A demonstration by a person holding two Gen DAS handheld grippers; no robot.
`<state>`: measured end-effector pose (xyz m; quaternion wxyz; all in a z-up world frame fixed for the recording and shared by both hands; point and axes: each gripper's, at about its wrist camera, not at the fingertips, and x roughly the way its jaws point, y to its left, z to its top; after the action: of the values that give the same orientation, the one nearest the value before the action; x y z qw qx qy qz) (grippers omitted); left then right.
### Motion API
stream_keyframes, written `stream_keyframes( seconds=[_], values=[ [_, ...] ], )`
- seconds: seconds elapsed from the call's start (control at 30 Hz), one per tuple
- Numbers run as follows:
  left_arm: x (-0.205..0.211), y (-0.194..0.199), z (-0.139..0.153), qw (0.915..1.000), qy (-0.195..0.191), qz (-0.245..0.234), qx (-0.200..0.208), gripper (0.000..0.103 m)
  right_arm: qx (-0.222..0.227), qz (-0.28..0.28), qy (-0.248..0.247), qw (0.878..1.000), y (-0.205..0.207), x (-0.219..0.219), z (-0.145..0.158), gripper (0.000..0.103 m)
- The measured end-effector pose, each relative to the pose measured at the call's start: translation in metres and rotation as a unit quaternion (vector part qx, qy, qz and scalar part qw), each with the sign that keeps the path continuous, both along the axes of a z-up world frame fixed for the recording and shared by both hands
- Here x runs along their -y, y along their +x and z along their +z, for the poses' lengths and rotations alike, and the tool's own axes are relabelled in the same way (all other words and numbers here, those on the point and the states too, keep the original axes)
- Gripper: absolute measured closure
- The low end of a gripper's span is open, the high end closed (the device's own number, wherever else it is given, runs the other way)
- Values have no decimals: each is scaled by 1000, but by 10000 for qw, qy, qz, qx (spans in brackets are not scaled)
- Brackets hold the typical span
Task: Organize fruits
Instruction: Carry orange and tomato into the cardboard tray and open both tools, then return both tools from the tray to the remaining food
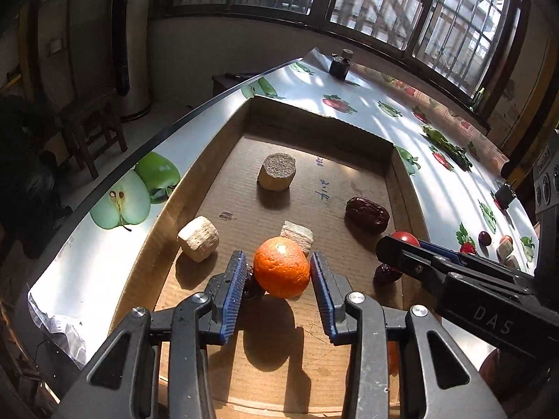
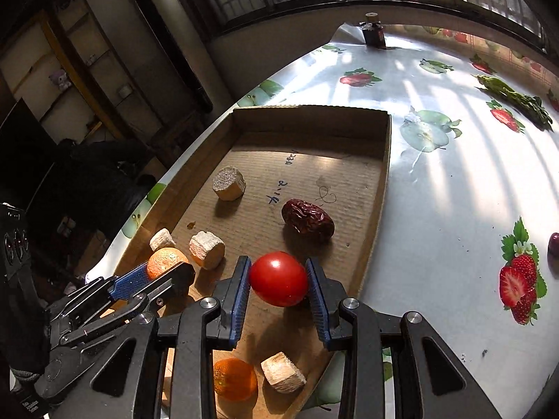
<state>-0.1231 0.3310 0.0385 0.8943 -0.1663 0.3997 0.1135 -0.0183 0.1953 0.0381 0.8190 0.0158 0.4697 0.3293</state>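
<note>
- The left hand-held gripper [image 1: 276, 276] stands over the near part of a shallow cardboard tray [image 1: 401, 174] on the bench [image 1: 377, 80]. An orange [image 1: 281, 267] sits between its blue ribbed pads [image 1: 233, 293]; gaps show on both sides, so the jaws stand spread around the orange and do not pinch it.
- The right hand-held gripper [image 2: 278, 279] pinches a red tomato [image 2: 278, 278] above the tray's right side, both blue pads against its skin.
- White letters "DAS" are readable on the right gripper's black body in the left wrist view.
- Blue handwriting [image 2: 279, 195] is scrawled on the tray floor; I cannot read it. A pen scribble lies just beside it.
- In the tray: a wrinkled dark red date [image 2: 307, 221], a pale cut stem piece with a grey speckled top [image 1: 276, 171], and further pale chunks [image 1: 198, 238] near the orange.
- A second orange [image 2: 234, 379] and another pale chunk [image 2: 283, 372] lie near the tray's front edge.
- The bench cover is printed with strawberries [image 2: 518, 284] and green apples [image 1: 136, 195].
- A small dark bottle [image 2: 373, 33] stands at the far edge of the bench.
</note>
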Motion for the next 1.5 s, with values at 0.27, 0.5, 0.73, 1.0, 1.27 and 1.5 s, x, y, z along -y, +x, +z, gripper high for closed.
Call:
stream_keyframes(
  seconds=[0.27, 0.5, 0.73, 1.0, 1.27, 1.5],
  values=[
    [-6, -3, 3, 9998, -162, 141, 49, 49, 90, -128, 62, 9999, -1, 5, 5, 58],
    [18, -10, 27, 9989, 316, 93, 332, 33, 327, -490, 329, 9977, -14, 35, 26, 49],
    [52, -12, 43, 9954, 862, -66, 423, 22, 533, -919, 386, 9936, -29, 74, 36, 44],
    [88, -18, 56, 9909, 1199, -377, 481, 22, 464, -1322, 601, 9883, -40, 120, 36, 43],
    [121, -19, 61, 9871, 1408, -610, 458, 22, 518, -1718, 745, 9809, -50, 164, 40, 39],
    [140, -17, 61, 9839, 1558, -769, 431, 22, 527, -2069, 819, 9735, -50, 202, 39, 37]
  ],
)
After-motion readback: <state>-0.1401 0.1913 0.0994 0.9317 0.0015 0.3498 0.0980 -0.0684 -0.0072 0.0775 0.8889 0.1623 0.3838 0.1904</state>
